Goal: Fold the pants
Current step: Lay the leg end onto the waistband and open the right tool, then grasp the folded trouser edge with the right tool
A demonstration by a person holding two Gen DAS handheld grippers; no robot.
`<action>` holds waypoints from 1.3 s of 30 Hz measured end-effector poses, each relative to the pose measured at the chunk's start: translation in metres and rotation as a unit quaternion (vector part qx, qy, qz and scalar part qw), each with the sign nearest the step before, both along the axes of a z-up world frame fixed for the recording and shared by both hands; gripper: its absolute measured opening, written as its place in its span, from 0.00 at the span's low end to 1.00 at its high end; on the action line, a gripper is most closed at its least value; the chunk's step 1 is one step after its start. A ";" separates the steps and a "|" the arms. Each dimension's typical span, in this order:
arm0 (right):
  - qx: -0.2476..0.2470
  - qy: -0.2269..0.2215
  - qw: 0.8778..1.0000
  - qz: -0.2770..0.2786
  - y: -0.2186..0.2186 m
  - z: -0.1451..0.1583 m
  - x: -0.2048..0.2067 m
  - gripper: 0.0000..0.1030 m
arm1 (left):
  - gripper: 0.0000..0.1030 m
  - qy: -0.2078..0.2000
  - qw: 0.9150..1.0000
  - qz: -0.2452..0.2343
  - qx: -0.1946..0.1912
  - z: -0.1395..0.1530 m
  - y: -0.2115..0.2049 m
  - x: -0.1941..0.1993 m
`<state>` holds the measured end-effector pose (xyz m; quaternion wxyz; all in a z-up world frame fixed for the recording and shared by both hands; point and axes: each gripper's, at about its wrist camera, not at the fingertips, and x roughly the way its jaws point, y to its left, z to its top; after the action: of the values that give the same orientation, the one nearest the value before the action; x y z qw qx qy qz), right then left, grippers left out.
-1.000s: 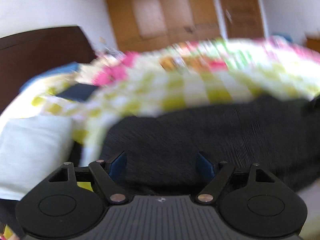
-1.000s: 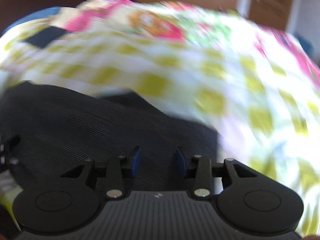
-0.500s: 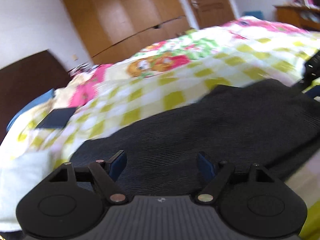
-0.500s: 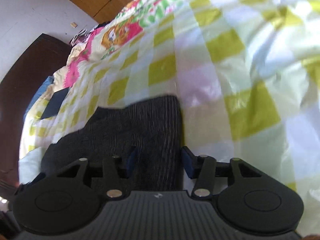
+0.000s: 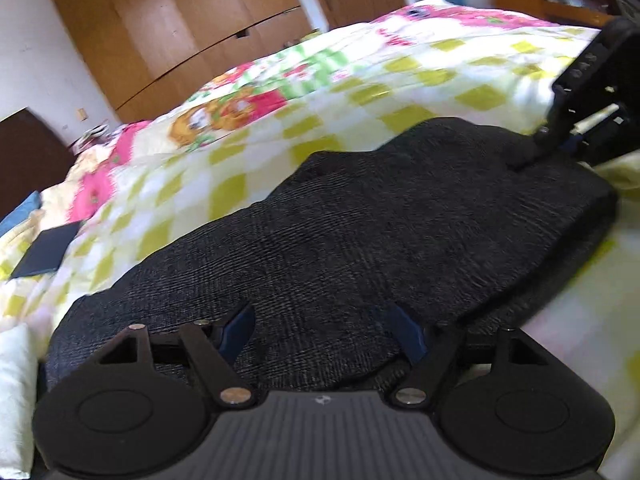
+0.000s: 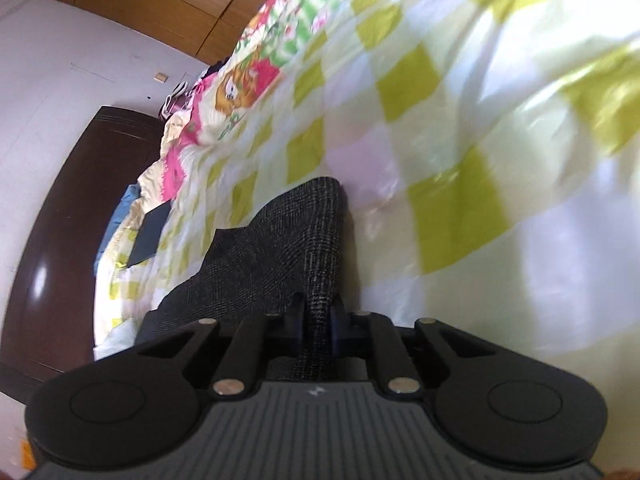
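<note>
Pants (image 5: 360, 232) on checked quilt (image 5: 360, 92), right tool (image 6: 318, 326) closing on fabric, left tool (image 5: 320, 332) wide, closing, dark book (image 5: 46, 250) nearby

Dark pants (image 5: 360, 220) lie on checkered bedspread (image 5: 360, 92).
</note>
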<state>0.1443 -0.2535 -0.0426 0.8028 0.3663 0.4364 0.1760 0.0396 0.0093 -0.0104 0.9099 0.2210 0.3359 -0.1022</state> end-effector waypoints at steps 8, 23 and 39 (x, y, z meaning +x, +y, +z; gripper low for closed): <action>-0.093 -0.005 0.994 -0.060 -0.059 0.018 -0.014 0.11 | 0.84 -0.015 0.993 -0.113 -0.023 0.021 -0.051 -0.028; -0.228 0.011 0.972 -0.051 -0.055 0.024 0.000 0.20 | 0.85 -0.018 0.999 0.031 -0.014 0.020 0.035 -0.020; -0.163 0.010 0.984 -0.075 -0.075 0.017 0.007 0.23 | 0.87 -0.015 1.000 0.017 0.002 0.008 0.017 0.000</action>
<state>0.1512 -0.3287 -0.0254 0.8582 0.2637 0.4387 0.0376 0.0392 0.0265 -0.0025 0.9158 0.2189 0.3264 -0.0828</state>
